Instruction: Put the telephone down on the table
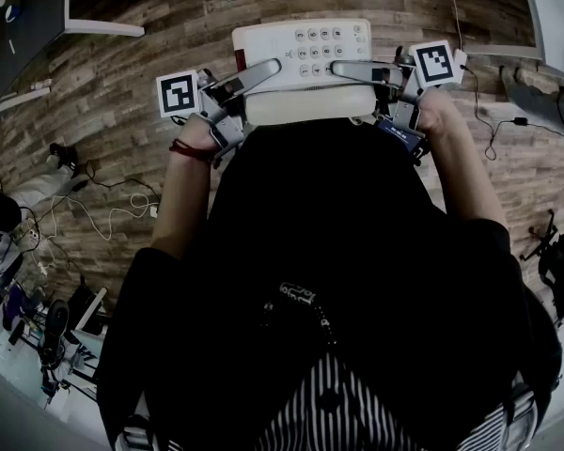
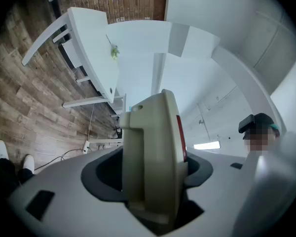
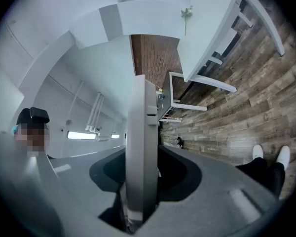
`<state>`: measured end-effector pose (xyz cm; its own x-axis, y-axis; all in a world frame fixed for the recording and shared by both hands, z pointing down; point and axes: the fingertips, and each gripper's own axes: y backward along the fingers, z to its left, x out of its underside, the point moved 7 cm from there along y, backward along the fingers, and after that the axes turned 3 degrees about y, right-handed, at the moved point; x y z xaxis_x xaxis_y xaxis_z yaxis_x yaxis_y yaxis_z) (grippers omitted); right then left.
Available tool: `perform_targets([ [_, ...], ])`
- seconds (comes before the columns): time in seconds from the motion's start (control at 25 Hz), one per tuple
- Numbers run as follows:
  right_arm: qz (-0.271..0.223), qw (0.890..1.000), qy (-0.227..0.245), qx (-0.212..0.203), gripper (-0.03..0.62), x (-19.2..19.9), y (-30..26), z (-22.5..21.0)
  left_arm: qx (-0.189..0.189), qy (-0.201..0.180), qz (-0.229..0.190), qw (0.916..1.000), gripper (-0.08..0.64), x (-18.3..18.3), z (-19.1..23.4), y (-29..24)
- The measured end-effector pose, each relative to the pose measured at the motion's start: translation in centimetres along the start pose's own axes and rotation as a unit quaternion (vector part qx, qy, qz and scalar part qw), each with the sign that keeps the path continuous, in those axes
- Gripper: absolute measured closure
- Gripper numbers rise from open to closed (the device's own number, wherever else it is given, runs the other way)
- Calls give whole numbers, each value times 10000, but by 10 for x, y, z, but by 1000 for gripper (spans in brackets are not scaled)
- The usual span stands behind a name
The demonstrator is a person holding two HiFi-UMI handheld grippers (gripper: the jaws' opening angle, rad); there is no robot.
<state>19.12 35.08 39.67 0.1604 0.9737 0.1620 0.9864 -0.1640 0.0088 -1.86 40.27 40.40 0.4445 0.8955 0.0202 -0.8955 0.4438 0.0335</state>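
I hold a cream desk telephone (image 1: 305, 50) in front of my body, well above the wooden floor, keypad facing up and its handset (image 1: 305, 104) on the side nearest me. My left gripper (image 1: 266, 69) is shut on the telephone's left side. In the left gripper view the thick cream casing (image 2: 155, 147) with a red strip fills the gap between the jaws. My right gripper (image 1: 348, 68) is shut on the right side, where a thin edge of the telephone (image 3: 140, 152) stands between the jaws.
White tables stand around: one ahead (image 2: 96, 48), also in the right gripper view as a white table (image 3: 212, 28), and another table edge (image 1: 555, 12) at the far right. Cables (image 1: 113, 209) trail over the floor at left. My shoes (image 3: 269, 154) show below.
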Motion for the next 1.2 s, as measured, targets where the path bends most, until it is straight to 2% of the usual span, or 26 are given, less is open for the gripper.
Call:
perform_targets([
  [0.36,14,10000,-28,17,436,1,0,-2,9,2,-25,10000,274,3,2,0],
  [0.68,102,9999,-5,4,430,13,30,0,-198,-57,-132,9997,273,29,-4,-24],
  [1.2,259,9993,-38,-252,434,13,38,-5,-200,-14,-415,9989,273,39,-3,-29],
])
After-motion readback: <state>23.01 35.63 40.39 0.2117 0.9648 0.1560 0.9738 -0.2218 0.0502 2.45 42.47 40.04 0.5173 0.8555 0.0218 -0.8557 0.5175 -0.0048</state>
